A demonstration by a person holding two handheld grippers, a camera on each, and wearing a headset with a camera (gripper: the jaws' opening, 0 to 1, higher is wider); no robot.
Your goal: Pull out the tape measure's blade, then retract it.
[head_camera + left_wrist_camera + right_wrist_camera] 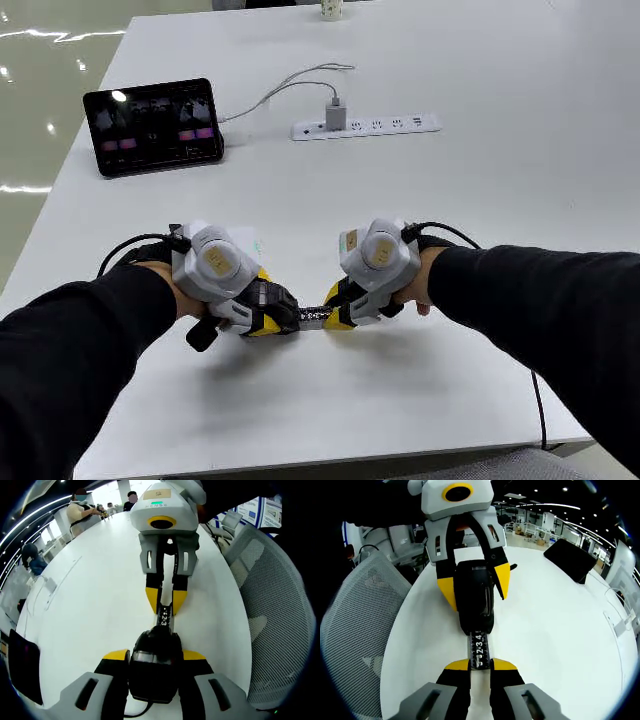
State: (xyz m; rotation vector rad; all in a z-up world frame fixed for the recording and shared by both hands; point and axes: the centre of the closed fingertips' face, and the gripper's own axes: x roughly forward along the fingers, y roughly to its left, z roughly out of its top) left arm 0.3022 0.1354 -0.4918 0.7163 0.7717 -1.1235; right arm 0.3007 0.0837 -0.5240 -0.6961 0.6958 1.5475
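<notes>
two grippers are shown tip to tip over the near part of the white table (450,230), each held by a hand in one of the black sleeves (60,360). the left gripper (268,314) is closed around the black case of the tape measure (155,672), which is clamped between its yellow-tipped jaws. whether the case is rested on the table or held just above it cannot be told. the right gripper (480,666) is pinched almost fully together, with only the thin end of the blade (479,647) held between its tips. a short length of blade is exposed outside the case, and the numerals 2, 3 and 4 are read on it in the right gripper view. the small gap between the two grippers is spanned by this blade; the grippers are near each other but apart.

further back on the table, a dark tablet (153,126) with a lit screen is propped at the left. a white power strip (365,127) is laid near the middle, with a charger (335,113) plugged into it and a white cable (270,92) run from the charger towards the tablet. a grey mesh chair (270,610) is seen beside the table in the left gripper view.
</notes>
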